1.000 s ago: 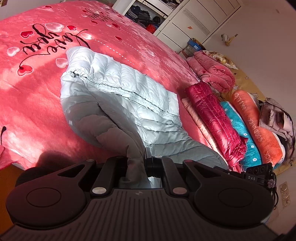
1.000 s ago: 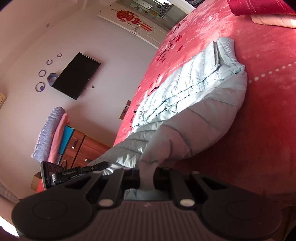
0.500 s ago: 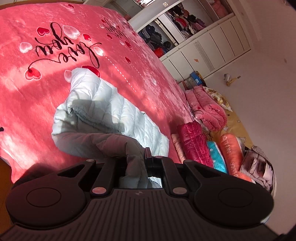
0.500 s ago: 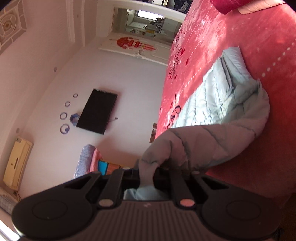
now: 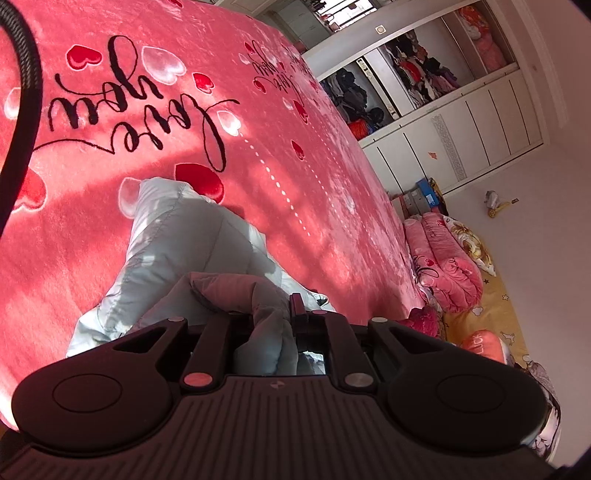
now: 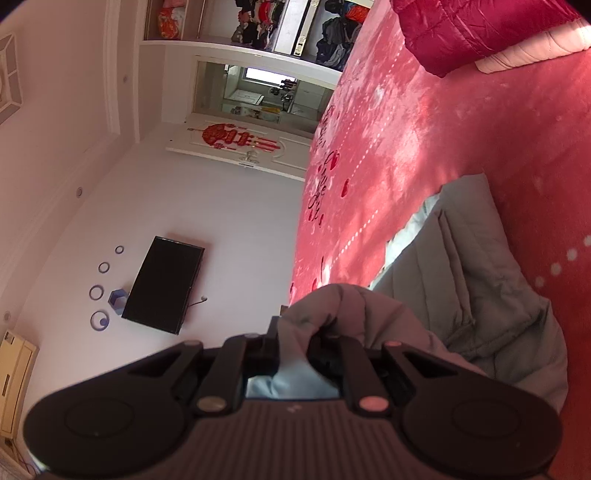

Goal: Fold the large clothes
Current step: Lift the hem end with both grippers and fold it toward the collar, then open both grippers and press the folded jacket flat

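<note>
pale puffer jacket (image 5: 192,240) on red heart-print bedspread (image 5: 303,192), both tongs (image 5: 273,314) (image 6: 295,332) clamped on its fabric, wardrobe (image 5: 461,122) behind

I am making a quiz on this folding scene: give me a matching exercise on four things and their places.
Things:
1. pale grey padded jacket
2. dark red quilted jacket
3. flat black television
4. pink rolled quilt

Places:
A. on the white wall
B. on the floor beside the bed
C. pinched in both grippers
D. far edge of the red blanket

Pairs: 1-C, 2-D, 3-A, 4-B
</note>
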